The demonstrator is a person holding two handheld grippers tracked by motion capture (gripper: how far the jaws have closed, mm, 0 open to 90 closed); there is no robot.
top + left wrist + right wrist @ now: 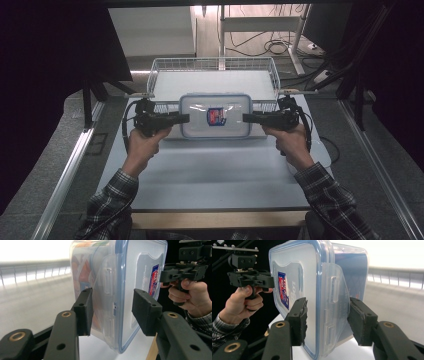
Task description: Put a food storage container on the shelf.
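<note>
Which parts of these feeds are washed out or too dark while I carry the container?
High view: dark surroundings left and right, the white table evenly lit, glare on the plastic container lid. Left gripper view: the background behind the wire basket is blown out to white; the near jaws look soft. Right gripper view: its top right is overexposed, and its left side is black behind the left tool.

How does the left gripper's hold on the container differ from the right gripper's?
The left gripper clamps the container's left end, the right gripper its right end. The left pads look smooth; the right pads look ragged. Both pinch across a side latch flap, holding the container level in front of the wire basket.
</note>
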